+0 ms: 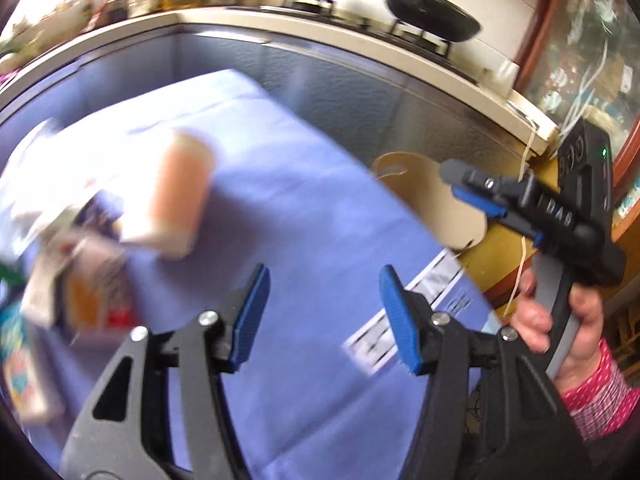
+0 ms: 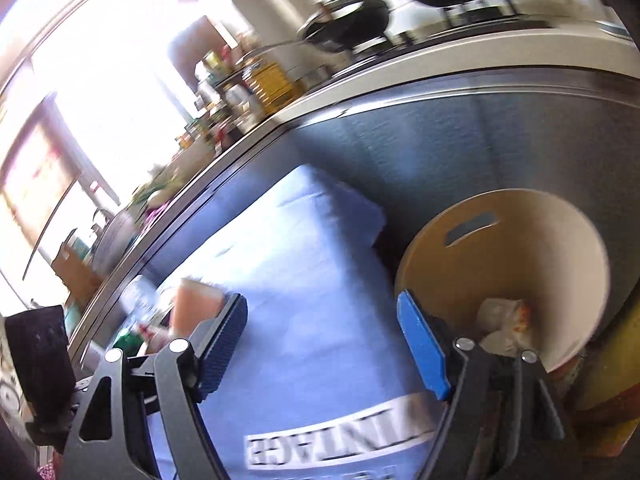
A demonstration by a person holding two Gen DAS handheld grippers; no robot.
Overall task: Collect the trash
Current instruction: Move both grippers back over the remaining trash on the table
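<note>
A blurred heap of trash (image 1: 76, 256) lies on the left of a blue cloth (image 1: 304, 216): wrappers, cartons and an orange paper cup (image 1: 180, 196). My left gripper (image 1: 324, 312) hangs open above the cloth with nothing between its blue pads. A tan round bin (image 2: 520, 256) stands off the cloth's right edge, crumpled wrappers (image 2: 504, 320) in its bottom. My right gripper (image 2: 324, 344) is open and empty, its right finger over the bin's rim; it also shows in the left wrist view (image 1: 476, 192), held by a hand (image 1: 560, 320) beside the bin (image 1: 420, 192). The cup (image 2: 196, 304) and trash show at left.
A stainless cabinet front (image 1: 360, 88) rises behind the cloth under a pale counter edge (image 1: 320, 28). Two black woks (image 1: 432, 12) sit on a stove above. Bottles and jars (image 2: 256, 80) crowd the counter. A yellow surface (image 1: 508, 256) lies right of the bin.
</note>
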